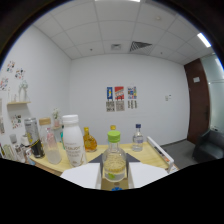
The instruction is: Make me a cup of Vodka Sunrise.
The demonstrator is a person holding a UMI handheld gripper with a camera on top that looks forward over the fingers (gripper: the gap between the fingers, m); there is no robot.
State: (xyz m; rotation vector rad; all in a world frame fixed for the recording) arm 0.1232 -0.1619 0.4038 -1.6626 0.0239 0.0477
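White plaster back wall (150, 75) carries a cluster of colourful paper posters (121, 98). Dark brown wooden door (198, 100) stands to the right of them. Ceiling of white square tiles (100, 25) has a slatted metal vent (140, 46) and a bright strip light (203, 39).

A clear bottle (114, 159) with a lime-green cap and pale yellowish contents sits low at the centre of the frame, and left of it a white bottle (74, 141) has a white cap and faint grey print on its label. Between them, further back, an amber-orange bottle (89, 140) glows against the light wooden table (150, 156), while a clear bottle with a blue cap (138, 139) shows to the right. At the left of the frame a silver can (31, 131) has dark bands, the walls and tiled ceiling are white, the posters (121, 98) at centre mix blue, red and white, and the door (197, 100) at the right is dark reddish-brown.
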